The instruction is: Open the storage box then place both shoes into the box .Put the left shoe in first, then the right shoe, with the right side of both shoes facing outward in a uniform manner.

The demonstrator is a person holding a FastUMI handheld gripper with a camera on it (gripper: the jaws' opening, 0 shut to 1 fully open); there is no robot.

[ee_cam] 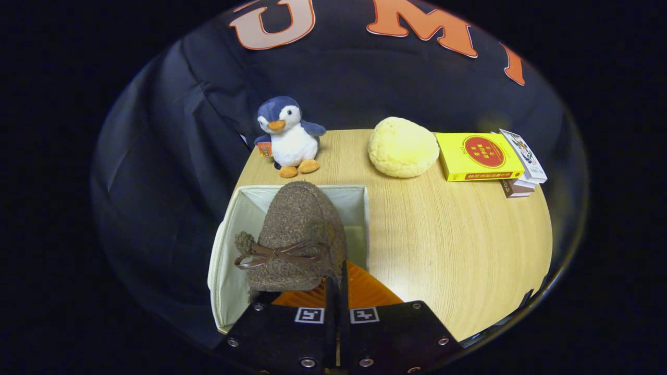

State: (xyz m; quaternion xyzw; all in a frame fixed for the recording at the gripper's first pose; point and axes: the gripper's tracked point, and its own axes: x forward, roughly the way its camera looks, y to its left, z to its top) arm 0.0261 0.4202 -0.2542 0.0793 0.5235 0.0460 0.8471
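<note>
A pale fabric storage box [229, 250] is being seen open-topped at the near left corner of the wooden table [458, 245], with its left wall leaning outward over the table's edge. A brown fuzzy shoe [297, 234] with a dark bow [276, 254] on its upper is being held over the box's opening, toe pointing away, directly ahead of the fingers. Whether the shoe is touching the box floor cannot be told. Part of the box's greenish inner floor is being shown to the right of the shoe.

Beyond the box, a plush penguin [289, 136] is being kept upright near the table's far left edge, a small tag beside it.

The gripper [337, 291] is being shown with its fingers pressed close together, only a thin slit left between them, and the shoe's heel rim appears to be pinched there, though the contact itself is being hidden by the shoe.

Farther right, a round yellow cushion-like object [402, 147] is lying at the table's far side. Just beside it, a yellow book [478, 155] is resting on the table, and a small stack of books [522, 166] is touching its right edge.
</note>
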